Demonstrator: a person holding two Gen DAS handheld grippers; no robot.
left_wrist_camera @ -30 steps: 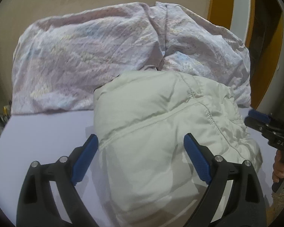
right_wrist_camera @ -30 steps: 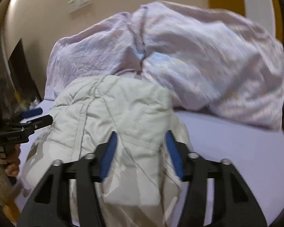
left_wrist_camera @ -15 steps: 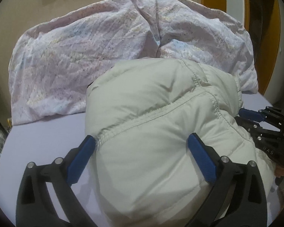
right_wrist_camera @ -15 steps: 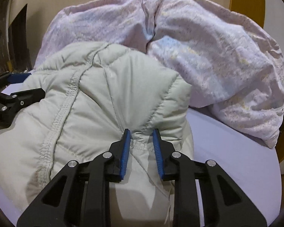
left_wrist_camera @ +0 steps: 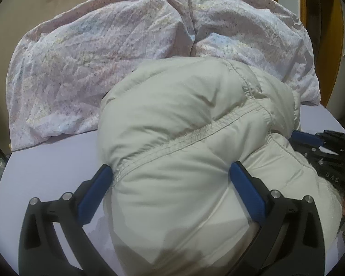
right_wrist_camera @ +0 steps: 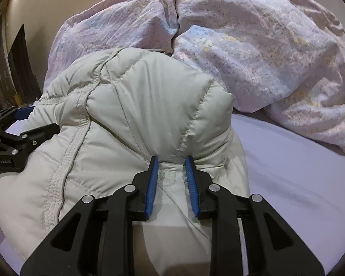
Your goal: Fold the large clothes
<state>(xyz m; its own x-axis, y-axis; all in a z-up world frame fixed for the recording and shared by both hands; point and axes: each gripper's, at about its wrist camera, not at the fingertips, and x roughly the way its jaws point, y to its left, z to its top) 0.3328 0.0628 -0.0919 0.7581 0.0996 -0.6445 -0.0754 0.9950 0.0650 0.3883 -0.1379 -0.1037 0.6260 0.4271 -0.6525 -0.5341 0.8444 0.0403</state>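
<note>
One puffy jacket (right_wrist_camera: 149,105) bunched, its direction unclear

Beige wall (left_wrist_camera: 16,7), lilac-sheeted bed (left_wrist_camera: 46,161), rumpled floral duvet (left_wrist_camera: 92,64)

Dim warm light — soft, fisheye-bent edges

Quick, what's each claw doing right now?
Left gripper: open wide around the jacket, just been opening.
Right gripper: shut on the jacket.
</note>
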